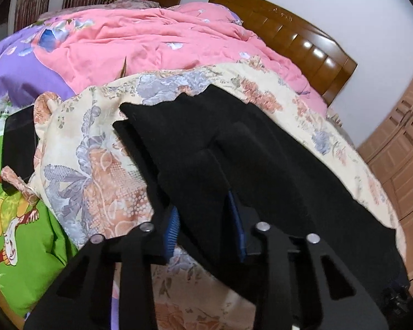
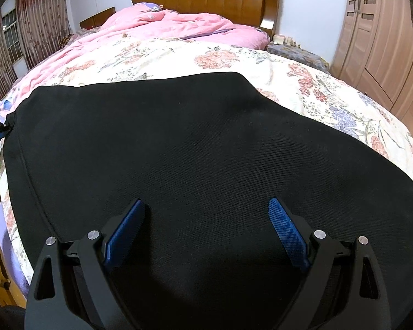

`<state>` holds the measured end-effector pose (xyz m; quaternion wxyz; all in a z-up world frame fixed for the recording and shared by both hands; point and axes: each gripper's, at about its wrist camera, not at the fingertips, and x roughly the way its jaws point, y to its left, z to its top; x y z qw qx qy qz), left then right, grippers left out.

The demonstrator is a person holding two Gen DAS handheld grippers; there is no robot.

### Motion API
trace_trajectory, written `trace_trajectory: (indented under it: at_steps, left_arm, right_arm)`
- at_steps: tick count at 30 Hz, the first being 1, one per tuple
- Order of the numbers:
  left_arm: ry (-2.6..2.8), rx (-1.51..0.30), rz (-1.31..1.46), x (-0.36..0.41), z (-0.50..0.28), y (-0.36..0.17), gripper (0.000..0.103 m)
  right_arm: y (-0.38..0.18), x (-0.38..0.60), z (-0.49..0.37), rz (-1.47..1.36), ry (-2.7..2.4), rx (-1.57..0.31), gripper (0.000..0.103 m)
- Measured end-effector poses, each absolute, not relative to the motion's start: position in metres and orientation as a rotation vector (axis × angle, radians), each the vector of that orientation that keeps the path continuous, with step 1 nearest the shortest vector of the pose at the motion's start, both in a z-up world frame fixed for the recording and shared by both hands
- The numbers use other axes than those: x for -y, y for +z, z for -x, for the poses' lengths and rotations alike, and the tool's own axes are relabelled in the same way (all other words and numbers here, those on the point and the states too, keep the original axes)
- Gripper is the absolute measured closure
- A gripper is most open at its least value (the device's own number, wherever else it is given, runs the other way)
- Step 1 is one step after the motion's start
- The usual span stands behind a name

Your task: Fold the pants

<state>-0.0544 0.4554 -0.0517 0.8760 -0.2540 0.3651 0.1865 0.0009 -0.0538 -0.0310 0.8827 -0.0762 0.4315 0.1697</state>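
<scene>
From the left wrist camera, the left gripper (image 1: 205, 220) has its jaws clamped on a raised fold of the black pants (image 1: 234, 143), which trail away across the floral bedspread (image 1: 96, 170) on the bed; a pink quilt (image 1: 140, 41) lies beyond. From the right wrist camera, the right gripper (image 2: 206, 231) hovers with its jaws wide apart above the pants (image 2: 179, 143), which are spread flat on the bedspread (image 2: 316, 88).
</scene>
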Motion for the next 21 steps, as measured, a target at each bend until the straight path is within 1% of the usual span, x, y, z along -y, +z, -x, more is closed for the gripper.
trace_trajectory:
  at_steps: [3, 4, 5, 6, 7, 8, 9, 10, 12, 14, 16, 20, 21]
  left_arm:
    - [0.424, -0.796, 0.493, -0.45, 0.054, -0.054, 0.077]
    - [0.449, -0.803, 0.473, -0.447, 0.053, -0.052, 0.073]
    - [0.509, -0.807, 0.415, -0.439, 0.054, -0.045, 0.07]
    - [0.574, -0.798, 0.341, -0.429, 0.055, -0.037, 0.057]
    - [0.617, -0.774, 0.268, -0.416, 0.057, -0.027, 0.037]
    - [0.631, -0.721, 0.185, -0.397, 0.061, -0.013, 0.027]
    - [0.627, -0.678, 0.131, -0.379, 0.065, -0.002, 0.015]
    - [0.614, -0.655, 0.099, -0.366, 0.065, 0.005, 0.008]
    - [0.496, -0.643, 0.029, -0.328, 0.058, 0.014, 0.004]
    - [0.379, -0.695, -0.035, -0.292, 0.044, 0.008, 0.004]
    - [0.301, -0.744, -0.065, -0.269, 0.033, -0.005, 0.004]
    - [0.235, -0.928, -0.082, -0.243, 0.025, -0.051, 0.004]
    - [0.245, -0.916, -0.046, -0.246, 0.031, -0.056, 0.004]
  right_arm:
    - [-0.031, 0.054, -0.001, 0.156, 0.356, -0.899, 0.015]
    - [-0.031, 0.054, -0.001, 0.156, 0.357, -0.899, 0.015]
    - [-0.031, 0.054, -0.001, 0.156, 0.359, -0.9, 0.014]
    - [-0.031, 0.055, -0.001, 0.155, 0.36, -0.9, 0.014]
    - [-0.031, 0.055, -0.001, 0.155, 0.363, -0.9, 0.014]
    - [-0.031, 0.055, -0.001, 0.156, 0.365, -0.9, 0.014]
    - [-0.032, 0.055, -0.002, 0.156, 0.366, -0.901, 0.014]
    - [-0.032, 0.054, -0.001, 0.156, 0.367, -0.901, 0.014]
    - [-0.032, 0.054, -0.001, 0.157, 0.38, -0.904, 0.012]
    - [-0.031, 0.053, -0.001, 0.158, 0.391, -0.905, 0.009]
    - [-0.031, 0.053, 0.001, 0.158, 0.395, -0.903, 0.009]
    - [-0.032, 0.051, 0.003, 0.171, 0.416, -0.906, 0.007]
    - [-0.032, 0.051, 0.003, 0.17, 0.42, -0.907, 0.007]
